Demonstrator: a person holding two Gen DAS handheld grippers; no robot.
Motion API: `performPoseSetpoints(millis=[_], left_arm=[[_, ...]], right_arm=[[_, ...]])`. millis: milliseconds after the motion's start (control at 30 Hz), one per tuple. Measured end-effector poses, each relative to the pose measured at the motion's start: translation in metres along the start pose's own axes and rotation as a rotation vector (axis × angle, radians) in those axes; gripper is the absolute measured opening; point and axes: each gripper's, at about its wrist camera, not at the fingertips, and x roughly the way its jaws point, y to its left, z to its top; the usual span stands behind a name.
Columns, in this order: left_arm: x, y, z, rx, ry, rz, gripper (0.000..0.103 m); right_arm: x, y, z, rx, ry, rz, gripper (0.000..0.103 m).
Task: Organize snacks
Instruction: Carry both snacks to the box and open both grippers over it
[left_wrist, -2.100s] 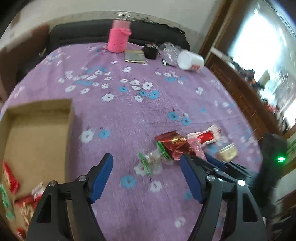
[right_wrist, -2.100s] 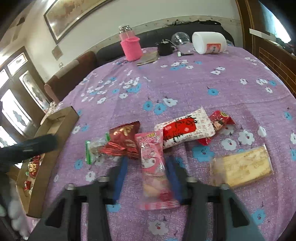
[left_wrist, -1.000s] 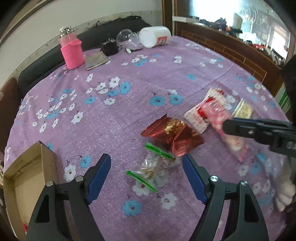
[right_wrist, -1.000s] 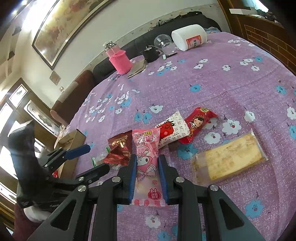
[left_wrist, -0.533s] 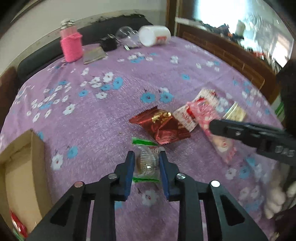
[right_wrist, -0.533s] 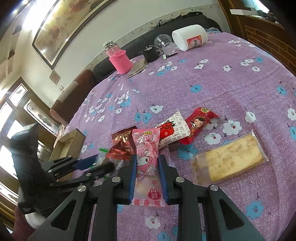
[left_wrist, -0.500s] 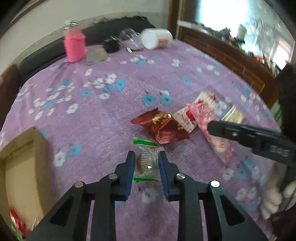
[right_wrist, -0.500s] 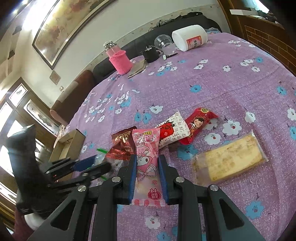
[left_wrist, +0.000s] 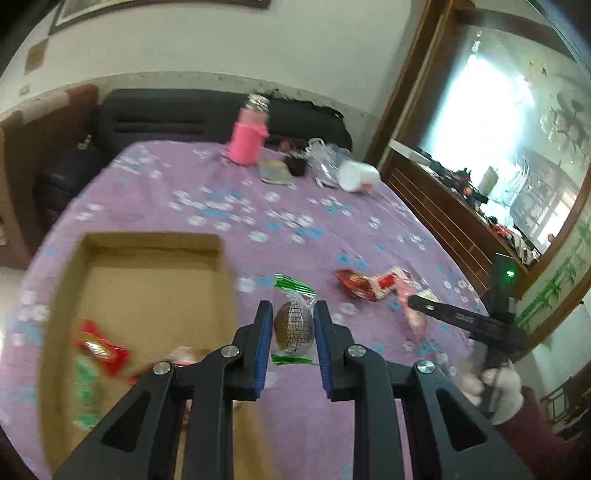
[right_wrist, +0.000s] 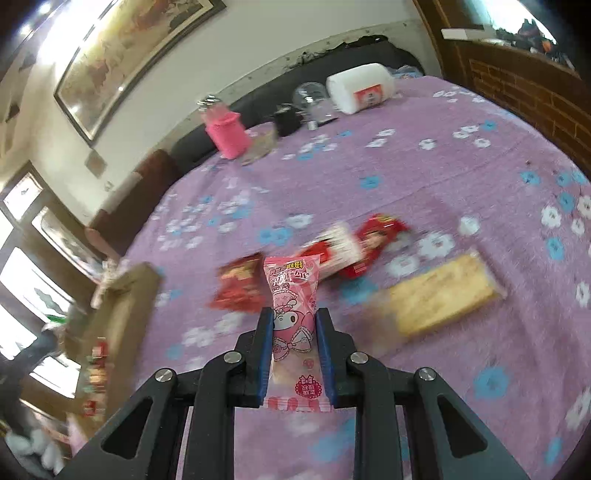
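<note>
My left gripper (left_wrist: 293, 328) is shut on a clear packet with green ends and a brown round snack (left_wrist: 294, 322), held above the purple cloth beside the cardboard box (left_wrist: 147, 280). The box holds several red and green snacks (left_wrist: 98, 347). My right gripper (right_wrist: 294, 325) is shut on a pink cartoon snack packet (right_wrist: 293, 314), lifted over the table. It also shows at the right in the left wrist view (left_wrist: 458, 315). A dark red packet (right_wrist: 238, 288), a red and white packet (right_wrist: 332, 247), a red packet (right_wrist: 380, 232) and a clear-wrapped yellow cake (right_wrist: 439, 291) lie on the cloth.
The round table (right_wrist: 443, 177) has a purple flowered cloth. At its far side stand a pink bottle (left_wrist: 247, 134), a white tub on its side (left_wrist: 356, 175), a glass and small dark items. A dark sofa (left_wrist: 184, 118) is behind. The box also shows in the right wrist view (right_wrist: 122, 314).
My left gripper has lifted the green-ended packet and swung left toward the box. My right gripper has risen with the pink packet and moved left; both views are blurred.
</note>
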Motion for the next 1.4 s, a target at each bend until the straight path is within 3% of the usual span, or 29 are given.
performPoseSetpoints(millis=[167, 333, 467, 600, 667, 700, 800, 867, 967, 1133, 1200, 1267, 1400], left_arm=[[-0.011, 0.055, 0.011, -0.033, 0.011, 0.099, 0.022], [0.007, 0.111, 0.014, -0.119, 0.045, 0.144, 0.022], [0.028, 0.145, 0.010, -0.188, 0.080, 0.159, 0.022], [0.042, 0.159, 0.006, -0.219, 0.100, 0.166, 0.022], [0.044, 0.159, 0.005, -0.224, 0.099, 0.167, 0.023], [0.043, 0.159, 0.004, -0.229, 0.096, 0.171, 0.027], [0.041, 0.160, 0.001, -0.262, 0.094, 0.174, 0.057], [0.035, 0.157, 0.001, -0.272, 0.084, 0.187, 0.059], [0.015, 0.145, 0.003, -0.262, 0.042, 0.189, 0.062], [-0.034, 0.109, 0.004, -0.252, -0.072, 0.180, 0.087], [-0.051, 0.088, 0.004, -0.233, -0.117, 0.137, 0.093], [-0.060, 0.065, 0.001, -0.226, -0.134, 0.069, 0.093], [-0.056, 0.016, -0.014, -0.223, -0.145, -0.068, 0.093]], right_arm=[[0.008, 0.085, 0.001, -0.109, 0.066, 0.101, 0.024], [0.056, 0.176, -0.009, -0.195, 0.183, 0.194, 0.025], [0.105, 0.228, -0.025, -0.267, 0.250, 0.165, 0.025], [0.147, 0.250, -0.040, -0.317, 0.287, 0.091, 0.025], [0.157, 0.253, -0.044, -0.322, 0.293, 0.067, 0.026], [0.158, 0.253, -0.044, -0.313, 0.281, 0.056, 0.026], [0.156, 0.250, -0.042, -0.284, 0.272, 0.072, 0.032], [0.147, 0.249, -0.039, -0.282, 0.259, 0.083, 0.038], [0.122, 0.244, -0.032, -0.291, 0.212, 0.083, 0.038], [0.057, 0.211, -0.012, -0.281, 0.124, 0.072, 0.038], [0.028, 0.184, 0.000, -0.293, 0.068, 0.005, 0.046], [0.008, 0.154, 0.009, -0.287, 0.021, -0.083, 0.062], [-0.027, 0.073, 0.011, -0.159, 0.005, -0.212, 0.061]])
